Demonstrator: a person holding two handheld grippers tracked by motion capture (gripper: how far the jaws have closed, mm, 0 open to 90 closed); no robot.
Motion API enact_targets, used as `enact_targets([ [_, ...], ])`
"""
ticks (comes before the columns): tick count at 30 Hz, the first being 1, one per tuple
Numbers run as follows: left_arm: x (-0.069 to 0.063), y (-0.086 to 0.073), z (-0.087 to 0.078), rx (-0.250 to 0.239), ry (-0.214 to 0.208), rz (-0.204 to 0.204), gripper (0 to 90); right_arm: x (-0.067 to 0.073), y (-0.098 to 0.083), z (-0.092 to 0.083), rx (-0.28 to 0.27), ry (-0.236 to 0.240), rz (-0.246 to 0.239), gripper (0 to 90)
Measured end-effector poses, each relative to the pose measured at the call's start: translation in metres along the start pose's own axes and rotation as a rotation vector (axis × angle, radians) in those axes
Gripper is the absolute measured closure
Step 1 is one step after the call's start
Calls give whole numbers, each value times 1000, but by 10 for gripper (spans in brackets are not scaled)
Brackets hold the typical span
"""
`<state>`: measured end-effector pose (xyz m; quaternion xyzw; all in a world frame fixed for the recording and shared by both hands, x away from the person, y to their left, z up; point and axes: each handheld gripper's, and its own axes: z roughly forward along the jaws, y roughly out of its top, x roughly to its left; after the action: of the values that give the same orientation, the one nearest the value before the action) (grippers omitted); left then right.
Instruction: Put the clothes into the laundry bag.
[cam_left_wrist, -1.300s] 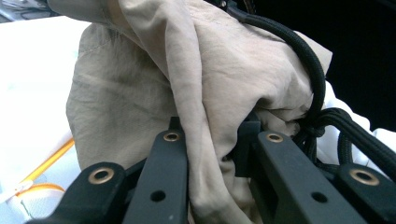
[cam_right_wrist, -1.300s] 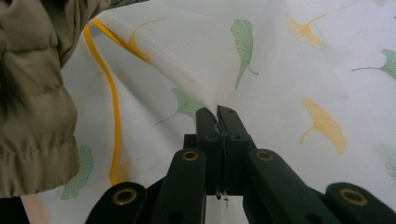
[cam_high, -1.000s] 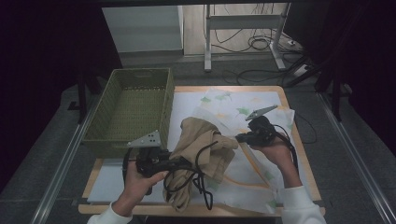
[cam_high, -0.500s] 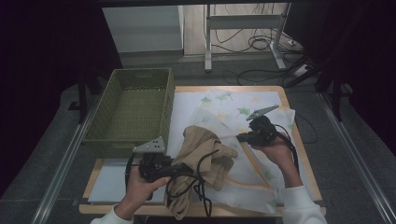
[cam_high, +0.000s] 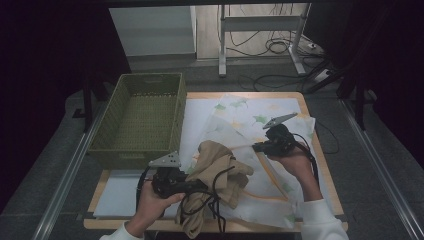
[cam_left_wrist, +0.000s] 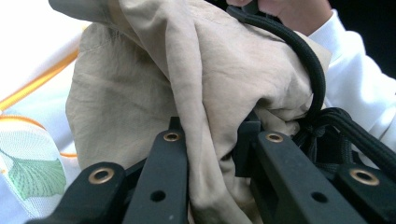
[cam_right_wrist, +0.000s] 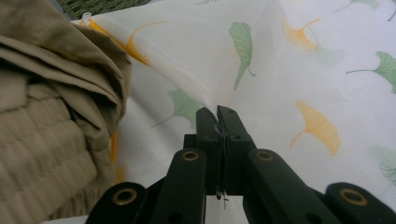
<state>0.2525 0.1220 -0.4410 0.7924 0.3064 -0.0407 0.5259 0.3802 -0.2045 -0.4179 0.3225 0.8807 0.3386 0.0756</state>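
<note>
left tongs (cam_left_wrist: 210, 140) pinching a fold of the tan garment (cam_high: 220, 170), soft and floppy; right tongs (cam_right_wrist: 218, 116) pressed on the thin leaf-print cloth (cam_right_wrist: 280, 60) beside it, likely slippery.

Tan garment (cam_high: 220, 167), ginkgo-leaf-printed white cloth (cam_high: 240, 112)

Green woven basket (cam_high: 142, 120) stands on the desk (cam_high: 300, 96) at its left side, open side up. Grey floor surrounds the desk. Beyond the far edge: metal frame legs (cam_high: 222, 45) and loose cables (cam_high: 272, 47) on the floor.
</note>
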Motion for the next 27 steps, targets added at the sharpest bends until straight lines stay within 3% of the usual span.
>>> enact_targets([
  [27, 12, 2, 30, 64, 22, -12, 794, 3, 2, -4, -11, 6, -11, 871],
])
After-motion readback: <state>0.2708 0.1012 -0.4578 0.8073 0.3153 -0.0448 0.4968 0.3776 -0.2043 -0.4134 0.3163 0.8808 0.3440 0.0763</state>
